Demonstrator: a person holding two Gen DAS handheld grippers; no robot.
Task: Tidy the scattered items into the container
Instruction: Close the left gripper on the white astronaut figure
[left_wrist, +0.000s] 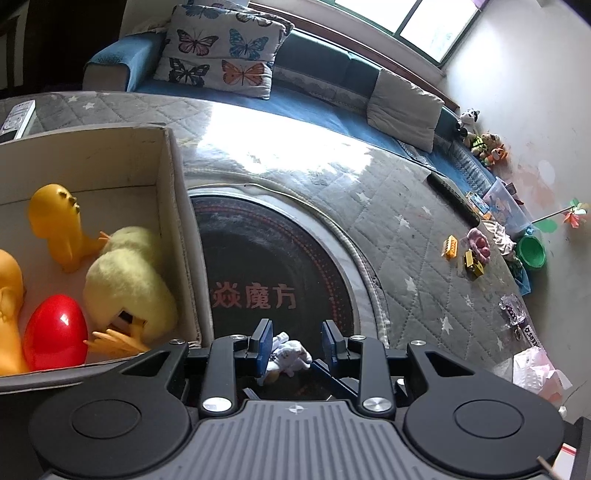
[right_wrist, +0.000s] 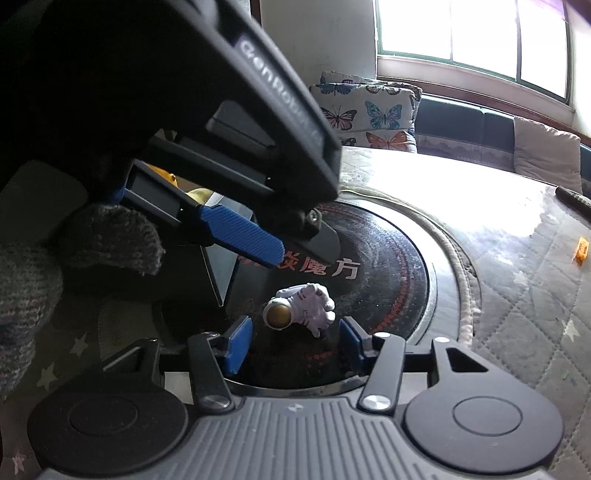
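1. Far left, left wrist view: open cardboard box sat on the quilted table. Inside it lay an orange-yellow plastic figure, a pale yellow plush duck with orange feet, a red plastic egg and part of another orange toy at the picture's edge.
2. Just right of the box, a round black glass plate with red characters was set into the table.
3. Left gripper hung over the near part of that plate, jaws released; the small white astronaut figure lay between the blue pads, neither pad pressing on it.
4. Right wrist view, upper left: the left gripper's body and one blue finger crossed the frame, held by a hand in a grey knitted glove.
5. Right gripper also stood released, its pads either side of the astronaut figure and apart from it; the figure lay on its side on the black plate, gold visor toward the camera.
6. Far right on the table: small yellow toy vehicles and a pink toy, well apart from the box
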